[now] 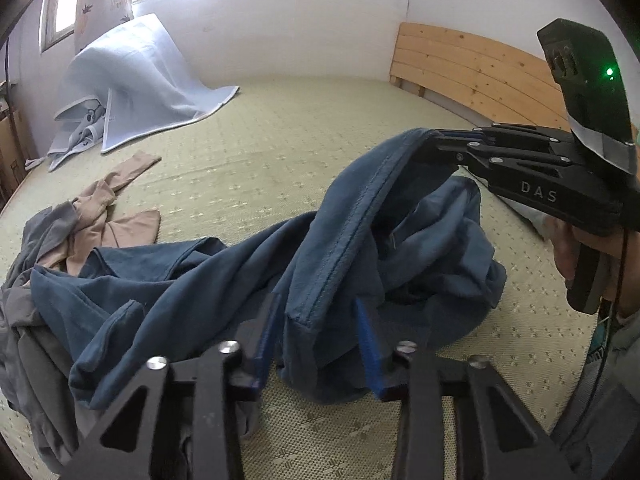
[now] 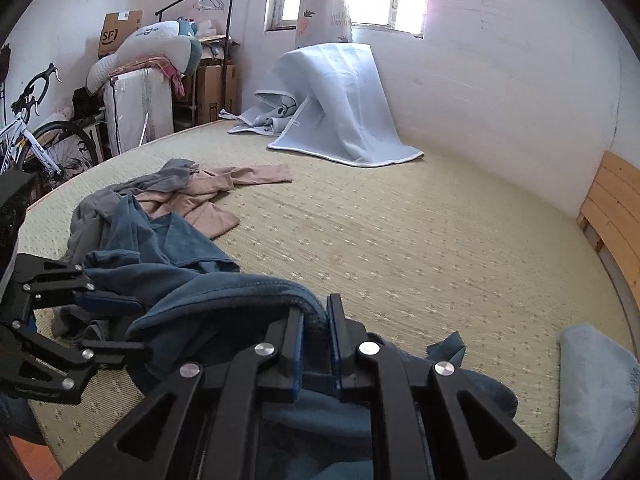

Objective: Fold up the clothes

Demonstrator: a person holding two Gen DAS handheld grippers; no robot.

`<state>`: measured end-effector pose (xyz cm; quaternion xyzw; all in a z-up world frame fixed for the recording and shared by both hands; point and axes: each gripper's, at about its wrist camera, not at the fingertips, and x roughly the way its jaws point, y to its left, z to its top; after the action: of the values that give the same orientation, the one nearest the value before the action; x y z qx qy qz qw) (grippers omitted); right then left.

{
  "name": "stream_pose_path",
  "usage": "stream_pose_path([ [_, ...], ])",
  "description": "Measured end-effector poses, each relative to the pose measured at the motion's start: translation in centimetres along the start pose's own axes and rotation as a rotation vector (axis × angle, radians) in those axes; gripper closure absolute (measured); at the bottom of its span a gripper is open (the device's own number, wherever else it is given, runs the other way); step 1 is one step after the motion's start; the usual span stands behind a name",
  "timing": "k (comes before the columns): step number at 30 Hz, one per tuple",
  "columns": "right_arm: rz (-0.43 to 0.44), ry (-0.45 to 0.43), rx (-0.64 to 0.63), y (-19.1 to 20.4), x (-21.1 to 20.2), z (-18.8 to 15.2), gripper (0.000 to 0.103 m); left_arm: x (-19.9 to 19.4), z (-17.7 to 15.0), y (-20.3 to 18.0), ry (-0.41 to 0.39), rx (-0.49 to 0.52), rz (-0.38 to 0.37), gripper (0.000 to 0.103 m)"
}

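A dark blue garment (image 1: 224, 272) lies crumpled on the green woven bed mat (image 1: 280, 140). My right gripper (image 1: 434, 138) is shut on its stitched hem and holds that edge up off the mat; in the right wrist view the hem (image 2: 312, 312) is pinched between the pads of the right gripper (image 2: 316, 308). The hem runs down from there to my left gripper (image 1: 317, 304), whose blue pads (image 1: 370, 344) stand apart on either side of a hanging corner of the cloth. The left gripper (image 2: 140, 326) shows a wide gap with blue cloth in it.
A tan garment (image 1: 120, 224) and a grey garment (image 1: 36, 280) lie tangled left of the blue one. A light blue blanket (image 1: 132, 80) is draped by the window. A wooden headboard (image 1: 472, 64) is at the right. A bicycle (image 2: 36, 128) and boxes stand beyond the bed. A pale cushion (image 2: 596, 392) lies near right.
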<state>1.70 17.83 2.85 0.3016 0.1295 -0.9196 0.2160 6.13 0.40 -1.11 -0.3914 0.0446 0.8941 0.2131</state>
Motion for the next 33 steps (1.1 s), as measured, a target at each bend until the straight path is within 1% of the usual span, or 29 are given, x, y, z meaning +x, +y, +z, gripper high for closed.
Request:
stream_pose_path([
  [5, 0.015, -0.010, 0.003, 0.2, -0.2, 0.1, 0.093, 0.5, 0.0, -0.1, 0.010, 0.014, 0.019, 0.065],
  [10, 0.032, -0.022, 0.005, 0.3, -0.5, 0.3, 0.093, 0.5, 0.1, 0.3, 0.005, -0.004, 0.027, 0.065],
  [11, 0.034, -0.022, 0.005, 0.3, -0.5, 0.3, 0.093, 0.5, 0.1, 0.4, 0.007, -0.005, 0.030, 0.068],
  [12, 0.035, -0.023, 0.003, 0.3, -0.6, 0.3, 0.093, 0.6, 0.1, 0.4, 0.009, -0.007, 0.033, 0.074],
  [14, 0.034, -0.023, 0.005, 0.2, -0.6, 0.3, 0.093, 0.6, 0.1, 0.5, 0.011, -0.009, 0.035, 0.080],
  [16, 0.031, -0.021, 0.005, 0.2, -0.5, 0.3, 0.093, 0.4, 0.2, 0.6, 0.007, -0.013, 0.028, 0.082],
  [18, 0.031, -0.023, 0.007, 0.2, -0.6, 0.4, 0.093, 0.3, 0.2, 0.6, 0.003, -0.012, 0.026, 0.086],
  [22, 0.033, -0.031, 0.008, 0.4, -0.6, 0.5, 0.093, 0.3, 0.2, 0.6, 0.005, -0.005, 0.044, 0.089],
  [23, 0.034, -0.032, 0.009, 0.4, -0.6, 0.5, 0.093, 0.2, 0.2, 0.7, 0.001, -0.008, 0.053, 0.094],
  [25, 0.049, -0.037, 0.017, 0.3, -0.7, 0.5, 0.093, -0.4, 0.4, 1.2, -0.024, -0.021, 0.079, 0.097],
  [27, 0.086, -0.043, 0.037, 0.2, -0.8, 0.5, 0.093, -0.9, 0.6, 2.0, -0.048, -0.045, 0.104, 0.098],
  [28, 0.124, -0.053, 0.058, 0.1, -0.9, 0.5, 0.093, -1.2, 0.7, 2.5, -0.059, -0.063, 0.116, 0.098],
  [29, 0.161, -0.062, 0.078, 0.0, -1.0, 0.5, 0.093, -1.4, 0.7, 3.1, -0.065, -0.086, 0.121, 0.098],
  [32, 0.198, -0.065, 0.065, 1.0, -1.0, 0.7, 0.093, -2.3, 0.8, 5.1, -0.096, -0.172, 0.135, 0.099],
  [33, 0.211, -0.065, 0.060, 1.5, -1.0, 0.7, 0.093, -2.8, 0.9, 5.9, -0.118, -0.212, 0.136, 0.099],
])
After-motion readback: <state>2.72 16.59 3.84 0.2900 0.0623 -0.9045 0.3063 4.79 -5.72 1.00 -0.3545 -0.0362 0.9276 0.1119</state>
